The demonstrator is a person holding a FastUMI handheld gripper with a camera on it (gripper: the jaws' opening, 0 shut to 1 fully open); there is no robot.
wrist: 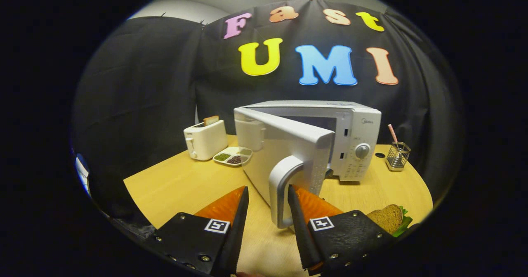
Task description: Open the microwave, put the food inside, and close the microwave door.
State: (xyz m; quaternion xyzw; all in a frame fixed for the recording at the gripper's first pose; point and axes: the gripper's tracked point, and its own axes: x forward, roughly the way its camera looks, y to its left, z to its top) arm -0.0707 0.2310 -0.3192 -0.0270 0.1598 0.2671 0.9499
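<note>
Microwave [354, 136] door [284, 153] ajar, upright handle [282, 190] between spread, non-gripping fingers [241, 211].

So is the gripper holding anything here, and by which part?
Nothing is held. The gripper is open; the microwave door's handle stands between its fingers, with no visible press from either.

We saw a pretend kitchen set up inside a booth. A big black cloth [148, 83] hung behind as the wall. In front of it stood a round, light wooden table [181, 182]. On the table sat a white boxy microwave [354, 132] with its door swung open, a small white toaster [205, 140] with a slice of bread sticking up, a white tray with little food sections [233, 156], a wire mesh cup [398, 156] and a brown-bread sandwich [387, 218].
</note>
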